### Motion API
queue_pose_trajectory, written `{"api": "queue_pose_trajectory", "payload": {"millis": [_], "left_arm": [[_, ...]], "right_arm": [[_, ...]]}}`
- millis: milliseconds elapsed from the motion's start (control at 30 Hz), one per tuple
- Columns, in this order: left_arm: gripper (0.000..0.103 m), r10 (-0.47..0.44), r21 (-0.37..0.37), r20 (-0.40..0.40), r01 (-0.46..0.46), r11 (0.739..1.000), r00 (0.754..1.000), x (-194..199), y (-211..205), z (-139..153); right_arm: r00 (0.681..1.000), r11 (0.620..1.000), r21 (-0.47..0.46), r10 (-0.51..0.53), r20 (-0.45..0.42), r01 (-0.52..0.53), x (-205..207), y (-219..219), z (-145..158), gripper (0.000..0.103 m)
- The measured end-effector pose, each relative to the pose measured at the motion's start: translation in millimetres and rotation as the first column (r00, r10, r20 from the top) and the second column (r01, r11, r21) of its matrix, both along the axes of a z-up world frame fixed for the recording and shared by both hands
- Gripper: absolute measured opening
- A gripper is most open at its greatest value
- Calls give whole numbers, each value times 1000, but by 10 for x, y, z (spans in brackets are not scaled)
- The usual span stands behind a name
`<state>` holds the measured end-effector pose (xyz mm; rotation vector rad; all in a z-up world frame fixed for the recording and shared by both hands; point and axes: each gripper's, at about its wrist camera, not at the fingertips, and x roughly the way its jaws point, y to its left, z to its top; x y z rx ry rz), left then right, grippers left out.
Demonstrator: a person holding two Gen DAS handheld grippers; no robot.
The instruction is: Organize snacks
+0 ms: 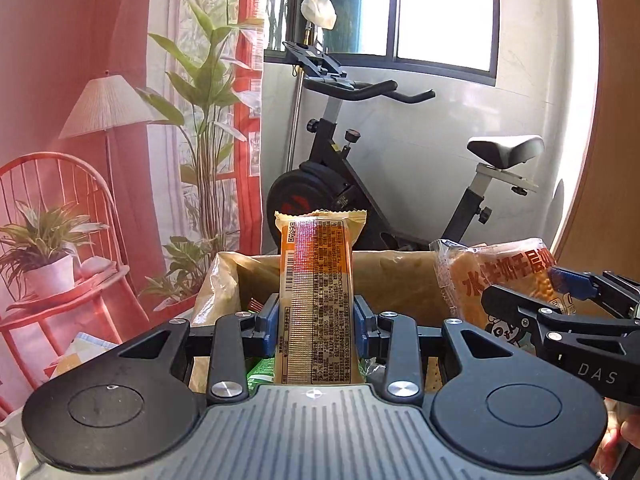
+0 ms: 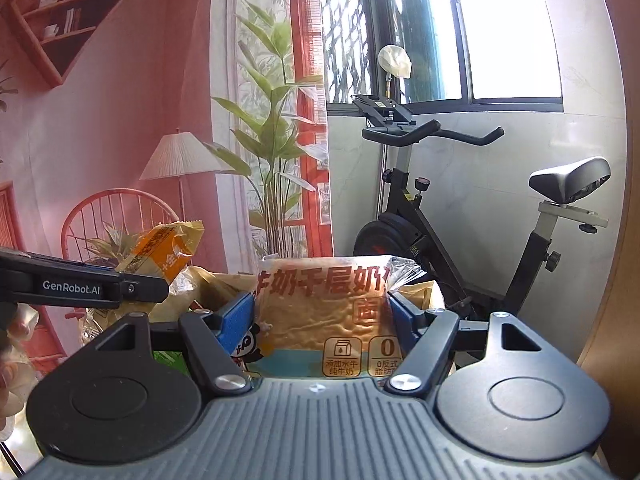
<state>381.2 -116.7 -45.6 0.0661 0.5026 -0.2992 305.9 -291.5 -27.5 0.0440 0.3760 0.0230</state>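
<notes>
With both packets lifted over the cardboard box (image 1: 400, 276), I report the left tongs (image 1: 316, 320) pinching the narrow orange snack bar (image 1: 316, 292) at frame centre, the right tongs (image 2: 322, 320) clamped on the wide bread packet (image 2: 324, 312). I judge: keep them apart, lower gently and avoid crushing the bread.

A pink printed backdrop (image 2: 100, 120) covers the left wall, picturing a pleated floor lamp (image 1: 106, 106), a red wire chair (image 1: 60, 200) and tall leafy plants (image 1: 208, 80). To the right, a black exercise bike (image 1: 360, 184) stands against a white marbled wall (image 1: 460, 120). Above it, a dark-framed window (image 1: 444, 12) glares with daylight.
</notes>
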Motion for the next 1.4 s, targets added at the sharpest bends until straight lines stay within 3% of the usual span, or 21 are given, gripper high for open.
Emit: {"api": "queue_pose_trajectory", "payload": {"millis": [200, 267, 333, 533, 933, 1100, 1267, 1400], "left_arm": [[39, -10, 5, -27, 11, 1000, 1000, 162, -76, -159], [46, -26, 1, -33, 26, 1000, 999, 181, -81, -165], [60, -29, 1, -15, 29, 1000, 999, 141, -60, -133], [71, -40, 20, -3, 40, 999, 999, 14, -2, 23], [92, 2, 12, 87, -3, 1000, 996, -819, 314, 555], [93, 30, 25, 124, -33, 999, 992, -1212, 444, 697], [95, 63, -7, 136, -62, 998, 989, -1602, 583, 758], [95, 113, 21, 155, -118, 993, 981, -1822, 598, 766]], "right_arm": [[997, 1000, 13, 30, -72, -29, 299, -166, -135, 75], [996, 1000, 14, 24, -81, -22, 346, -200, -138, 76], [997, 999, 37, 20, -70, -17, 330, -231, -106, 84], [998, 999, 49, 17, -53, -14, 201, -238, 61, 85], [999, 997, 53, -48, -16, 48, -445, 68, 588, 102], [998, 997, 47, -55, -12, 55, -771, 273, 740, 103], [997, 996, 50, -80, -15, 80, -1054, 451, 831, 103], [994, 993, 42, -107, -18, 108, -1234, 576, 836, 103]]}}
